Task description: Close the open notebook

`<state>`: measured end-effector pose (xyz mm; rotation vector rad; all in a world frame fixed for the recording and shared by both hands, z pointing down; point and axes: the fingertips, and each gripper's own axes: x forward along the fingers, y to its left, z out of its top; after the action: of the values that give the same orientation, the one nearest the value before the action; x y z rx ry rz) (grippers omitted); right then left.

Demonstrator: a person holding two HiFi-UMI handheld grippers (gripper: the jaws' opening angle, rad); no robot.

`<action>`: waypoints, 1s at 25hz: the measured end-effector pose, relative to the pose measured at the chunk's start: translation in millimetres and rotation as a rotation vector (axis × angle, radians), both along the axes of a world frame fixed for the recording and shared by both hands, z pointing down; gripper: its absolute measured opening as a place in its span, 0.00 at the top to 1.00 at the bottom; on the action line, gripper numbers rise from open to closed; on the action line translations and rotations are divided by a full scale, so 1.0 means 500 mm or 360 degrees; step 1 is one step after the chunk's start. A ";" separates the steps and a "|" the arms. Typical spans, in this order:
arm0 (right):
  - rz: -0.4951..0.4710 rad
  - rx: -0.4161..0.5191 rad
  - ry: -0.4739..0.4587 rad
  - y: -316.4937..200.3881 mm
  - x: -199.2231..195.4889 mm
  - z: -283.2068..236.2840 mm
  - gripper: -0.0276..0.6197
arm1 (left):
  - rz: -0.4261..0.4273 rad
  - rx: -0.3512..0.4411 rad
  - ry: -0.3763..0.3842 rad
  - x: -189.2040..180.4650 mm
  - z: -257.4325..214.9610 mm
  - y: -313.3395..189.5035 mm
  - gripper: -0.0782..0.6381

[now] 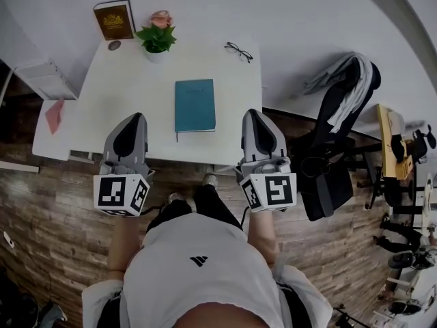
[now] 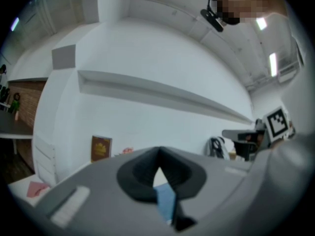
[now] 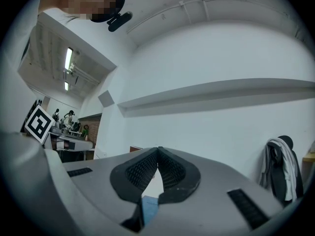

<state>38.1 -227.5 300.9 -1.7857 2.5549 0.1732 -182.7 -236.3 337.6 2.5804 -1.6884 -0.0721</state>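
Teal notebook [image 1: 194,105] lies shut on table [image 1: 123,80], long axis 12-to-6. Left gripper [image 1: 136,117] sits at its 8 o'clock, right gripper [image 1: 252,113] at 4, about equally near. Both have jaws pressed together, empty.

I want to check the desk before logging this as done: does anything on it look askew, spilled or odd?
Nothing stands out. The notebook lies closed and flat, square to the edge of the table; the plant and the brown book stand upright at the back, the glasses lie farther right. No spill shows.
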 end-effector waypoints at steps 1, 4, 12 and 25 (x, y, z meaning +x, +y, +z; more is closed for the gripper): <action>0.0003 0.0005 0.0003 0.006 -0.002 0.000 0.96 | -0.0007 0.0015 0.0001 -0.005 -0.002 0.004 0.88; 0.0013 0.0016 0.0012 0.021 -0.008 -0.002 0.96 | -0.0016 0.0061 -0.0002 -0.017 -0.012 0.015 0.88; 0.0036 0.0042 0.0016 0.051 -0.014 -0.010 0.97 | -0.0013 0.0118 0.0011 -0.031 -0.026 0.041 0.88; 0.0027 0.0050 0.0015 0.059 -0.027 -0.012 0.97 | -0.0015 0.0114 0.0004 -0.042 -0.024 0.053 0.88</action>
<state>24.7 -197.9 294.7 -1.8000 2.5292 0.2215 -203.6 -209.6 325.5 2.6219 -1.7282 -0.1392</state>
